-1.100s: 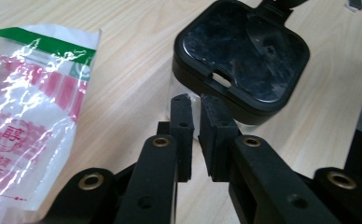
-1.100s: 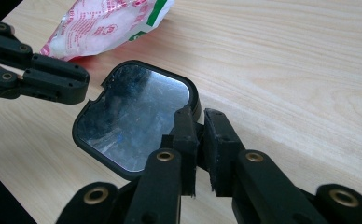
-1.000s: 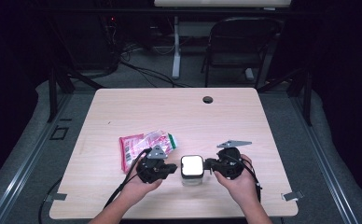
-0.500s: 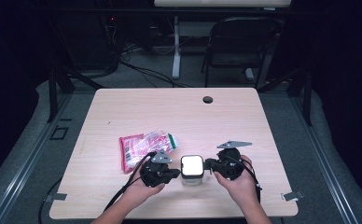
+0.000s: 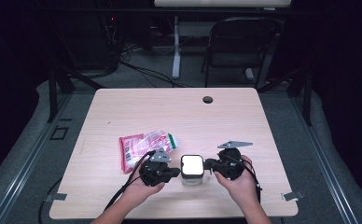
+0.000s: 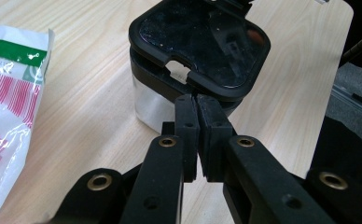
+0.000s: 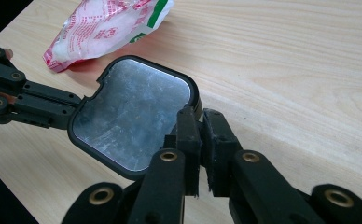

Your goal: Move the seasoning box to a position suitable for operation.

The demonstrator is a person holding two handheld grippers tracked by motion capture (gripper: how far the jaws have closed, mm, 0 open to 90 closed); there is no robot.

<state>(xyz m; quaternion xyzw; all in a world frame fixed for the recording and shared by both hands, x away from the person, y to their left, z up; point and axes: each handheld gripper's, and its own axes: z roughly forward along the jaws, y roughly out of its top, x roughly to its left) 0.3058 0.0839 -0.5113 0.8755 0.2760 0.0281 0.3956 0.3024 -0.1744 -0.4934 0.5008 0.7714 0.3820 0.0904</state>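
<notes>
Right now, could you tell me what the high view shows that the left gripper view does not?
High view alone: the chair behind the table, the round hole in the tabletop, the person's right hand. Left gripper view alone: the notch in the dark lid. Shared: the container, the snack bag, the table, and the left gripper, shut at the lid's edge.

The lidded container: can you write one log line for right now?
left hand-held gripper shut at container lid | right hand-held gripper shut at opposite rim
</notes>
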